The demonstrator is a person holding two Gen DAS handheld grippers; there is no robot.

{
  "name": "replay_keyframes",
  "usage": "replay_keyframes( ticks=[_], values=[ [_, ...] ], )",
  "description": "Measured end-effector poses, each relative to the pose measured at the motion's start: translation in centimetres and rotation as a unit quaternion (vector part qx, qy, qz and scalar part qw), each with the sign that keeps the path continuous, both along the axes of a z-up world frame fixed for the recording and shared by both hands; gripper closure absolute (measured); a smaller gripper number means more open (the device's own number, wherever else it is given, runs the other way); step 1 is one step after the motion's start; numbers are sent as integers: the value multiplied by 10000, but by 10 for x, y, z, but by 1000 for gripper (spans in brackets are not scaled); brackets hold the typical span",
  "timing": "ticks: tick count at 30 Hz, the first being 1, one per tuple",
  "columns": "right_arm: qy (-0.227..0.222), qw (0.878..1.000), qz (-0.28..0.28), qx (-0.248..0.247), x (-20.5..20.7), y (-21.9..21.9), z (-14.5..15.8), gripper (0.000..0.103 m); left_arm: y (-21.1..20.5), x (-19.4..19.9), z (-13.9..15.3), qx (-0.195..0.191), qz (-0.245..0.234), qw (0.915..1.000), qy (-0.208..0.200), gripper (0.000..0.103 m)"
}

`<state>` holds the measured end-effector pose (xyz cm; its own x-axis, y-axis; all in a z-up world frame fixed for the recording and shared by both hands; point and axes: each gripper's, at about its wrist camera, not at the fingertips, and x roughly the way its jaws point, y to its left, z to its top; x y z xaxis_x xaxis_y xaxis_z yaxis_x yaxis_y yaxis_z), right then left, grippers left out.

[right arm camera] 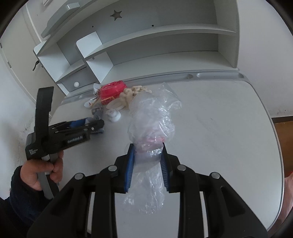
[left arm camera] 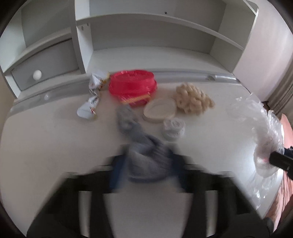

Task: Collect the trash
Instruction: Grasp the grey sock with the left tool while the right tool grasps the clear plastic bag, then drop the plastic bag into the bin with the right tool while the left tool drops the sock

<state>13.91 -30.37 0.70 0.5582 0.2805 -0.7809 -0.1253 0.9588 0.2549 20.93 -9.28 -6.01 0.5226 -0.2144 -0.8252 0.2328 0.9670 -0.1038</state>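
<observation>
Gripping grey cloth [left arm camera: 146, 161] in left tool [left arm camera: 146, 164], plastic bag [right arm camera: 148, 128] in right tool [right arm camera: 146, 161].

A white desk [right arm camera: 210, 117] carries a grey shelf unit [right arm camera: 146, 42] with a star-shaped cutout [right arm camera: 116, 15] and a small drawer with a round white knob [left arm camera: 37, 74].

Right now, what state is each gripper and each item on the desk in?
left gripper: shut on grey cloth
right gripper: shut on clear plastic bag, something pink inside
red container: lying on the desk
drawer: closed
wrappers: crumpled, loose
</observation>
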Motion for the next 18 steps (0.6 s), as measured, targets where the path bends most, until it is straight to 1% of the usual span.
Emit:
replay_keyframes(
  ticks=[2, 4, 7, 9, 10, 12, 14, 16, 17, 18],
  values=[
    [-77, 9999, -86, 31, -12, -12, 4, 76, 0, -8, 6, 29, 66, 9999, -126, 93],
    [-146, 9996, -229, 60, -23, -25, 6, 76, -6, -19, 17, 46, 30, 9997, -223, 94],
    [-273, 9976, -627, 61, -51, -60, 13, 76, -34, -37, 35, 16, -316, 9986, -429, 94],
    [-325, 9949, -959, 32, -73, -89, 15, 76, -64, -50, 46, -33, -621, 9964, -571, 94],
    [-349, 9930, -1128, 0, -84, -103, 15, 76, -81, -57, 52, -124, -809, 9947, -620, 94],
    [-377, 9869, -1566, -48, -112, -136, 14, 76, -119, -74, 59, -290, -1286, 9888, -700, 94],
    [-384, 9786, -2018, -107, -139, -168, 11, 76, -160, -94, 62, -382, -1803, 9800, -750, 94],
    [-372, 9672, -2506, -172, -173, -201, 4, 76, -207, -118, 61, -470, -2426, 9661, -751, 94],
    [-346, 9591, -2807, -152, -194, -222, -1, 76, -226, -128, 60, -498, -2667, 9597, -732, 94],
    [-314, 9522, -3034, -160, -211, -237, -6, 76, -255, -144, 57, -561, -3021, 9490, -698, 94]
  ],
)
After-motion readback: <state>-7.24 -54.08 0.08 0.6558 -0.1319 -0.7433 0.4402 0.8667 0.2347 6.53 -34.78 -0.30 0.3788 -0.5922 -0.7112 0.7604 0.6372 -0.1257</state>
